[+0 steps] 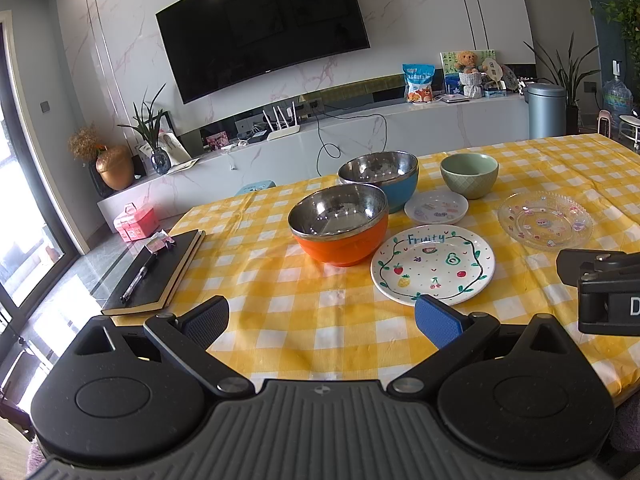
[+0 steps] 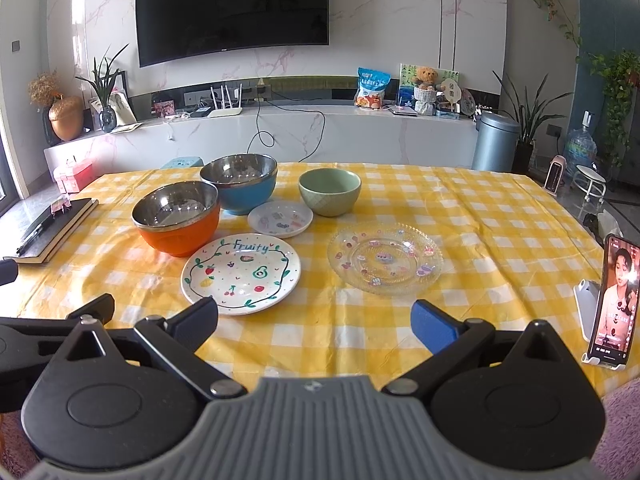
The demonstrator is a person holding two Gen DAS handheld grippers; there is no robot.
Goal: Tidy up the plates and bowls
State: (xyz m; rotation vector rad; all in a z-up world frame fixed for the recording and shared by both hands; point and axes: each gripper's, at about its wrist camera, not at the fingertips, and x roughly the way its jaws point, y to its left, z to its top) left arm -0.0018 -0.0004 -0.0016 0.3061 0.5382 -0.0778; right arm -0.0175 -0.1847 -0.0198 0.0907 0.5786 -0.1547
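Note:
On the yellow checked tablecloth (image 2: 360,340) stand an orange bowl (image 2: 176,220) with a steel inside, a blue bowl (image 2: 240,186) behind it, and a green bowl (image 2: 330,191). A small white saucer (image 2: 280,219) lies between them. In front lie a white "Fruity" plate (image 2: 241,274) and a clear glass plate (image 2: 385,258). My right gripper (image 2: 314,326) is open near the front edge, empty, with the plates just beyond its fingers. My left gripper (image 1: 322,320) is open too, empty, its blue finger close to the "Fruity" plate (image 1: 433,264), the orange bowl (image 1: 339,226) ahead.
A black notebook (image 1: 156,276) with a pen lies at the table's left edge. A phone (image 2: 614,304) on a stand plays a video at the right edge. Behind the table runs a white TV bench (image 2: 280,136) with a router and plants.

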